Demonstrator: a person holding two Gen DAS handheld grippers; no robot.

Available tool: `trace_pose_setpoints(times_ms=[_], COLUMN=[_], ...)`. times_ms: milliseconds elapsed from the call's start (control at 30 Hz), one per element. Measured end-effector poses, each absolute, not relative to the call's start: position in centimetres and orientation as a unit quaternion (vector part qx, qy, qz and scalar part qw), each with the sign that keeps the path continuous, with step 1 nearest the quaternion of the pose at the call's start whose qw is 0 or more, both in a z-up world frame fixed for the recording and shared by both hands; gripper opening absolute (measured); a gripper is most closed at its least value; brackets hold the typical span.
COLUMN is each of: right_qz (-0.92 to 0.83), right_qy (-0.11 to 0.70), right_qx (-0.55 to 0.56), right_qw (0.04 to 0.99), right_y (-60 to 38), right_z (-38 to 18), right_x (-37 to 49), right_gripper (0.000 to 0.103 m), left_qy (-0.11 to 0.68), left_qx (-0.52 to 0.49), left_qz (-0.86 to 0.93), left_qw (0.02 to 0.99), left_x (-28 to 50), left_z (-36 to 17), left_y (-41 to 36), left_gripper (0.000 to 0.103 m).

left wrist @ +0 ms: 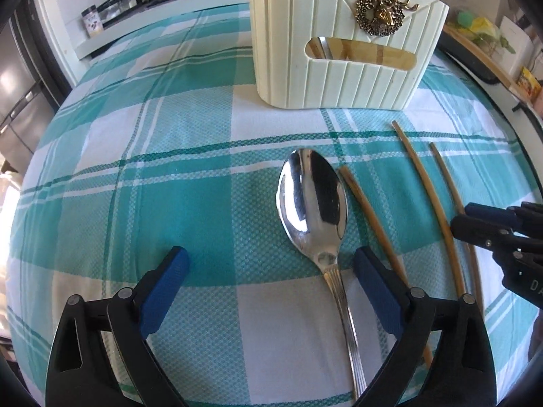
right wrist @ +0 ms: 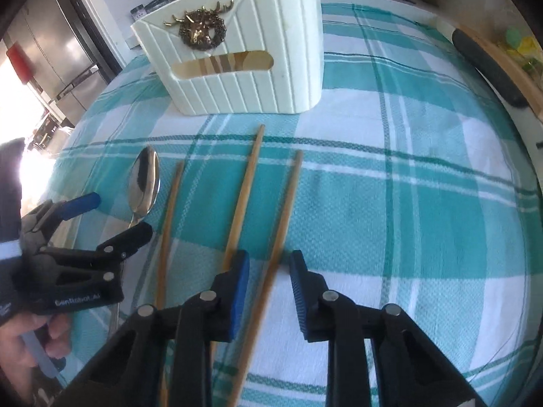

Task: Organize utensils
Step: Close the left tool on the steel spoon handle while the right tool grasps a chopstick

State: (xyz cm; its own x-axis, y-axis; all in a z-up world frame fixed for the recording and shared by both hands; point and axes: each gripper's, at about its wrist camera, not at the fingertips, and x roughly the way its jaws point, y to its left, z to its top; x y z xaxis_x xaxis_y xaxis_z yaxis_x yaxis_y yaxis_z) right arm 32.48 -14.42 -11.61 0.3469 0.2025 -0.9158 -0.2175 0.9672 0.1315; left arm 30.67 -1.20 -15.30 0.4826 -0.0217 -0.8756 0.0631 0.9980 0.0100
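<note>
Right gripper (right wrist: 268,281) open over a chopstick (right wrist: 286,210), cream holder (right wrist: 237,78) beyond

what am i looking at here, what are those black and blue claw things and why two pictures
The claws are hand-held grippers, one in each of a person's hands, not a robot. Each carries a wide-angle camera looking along its fingers, so each picture is one gripper's view.

In the left wrist view, the left gripper stands wide open around the shiny metal spoon, not touching it. In the right wrist view, the right gripper has a thin wooden chopstick between its blue pads; they are not pressing it yet, so nothing is held.

All lies on a teal and white checked tablecloth. Two more wooden chopsticks lie beside it. Behind stands a cream ribbed utensil holder with a brass deer ornament, already holding some utensils.
</note>
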Motion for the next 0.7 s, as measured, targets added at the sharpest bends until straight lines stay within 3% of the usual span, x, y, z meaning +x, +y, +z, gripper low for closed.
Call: trace_pose_setpoints(times_ms=[200, 300, 367, 700], right_qz=[0.124, 0.113, 0.117, 0.152], right_qy=[0.575, 0.579, 0.579, 0.508], right_qx=[0.009, 0.01, 0.021, 0.068], right_qw=[0.809, 0.807, 0.807, 0.845], right_y=[-13.9, -13.9, -14.2, -16.1], right_z=[-11.7, -11.7, -11.8, -8.9], right_x=[36.6, 37.6, 38.0, 35.9], right_gripper=[0.023, 0.007, 0.006, 0.005], left_qy=[0.507, 0.5, 0.494, 0.456], left_qx=[0.023, 0.024, 0.026, -0.024], left_qz=[-0.041, -0.052, -0.06, -0.085], left_qw=[0.861, 0.864, 0.867, 0.886], left_x=[31.8, 31.8, 31.9, 31.2], left_z=[-14.7, -14.6, -14.4, -12.7], left_y=[-2.6, -2.8, -2.8, -0.8], left_gripper=[0.07, 0.055, 0.043, 0.042])
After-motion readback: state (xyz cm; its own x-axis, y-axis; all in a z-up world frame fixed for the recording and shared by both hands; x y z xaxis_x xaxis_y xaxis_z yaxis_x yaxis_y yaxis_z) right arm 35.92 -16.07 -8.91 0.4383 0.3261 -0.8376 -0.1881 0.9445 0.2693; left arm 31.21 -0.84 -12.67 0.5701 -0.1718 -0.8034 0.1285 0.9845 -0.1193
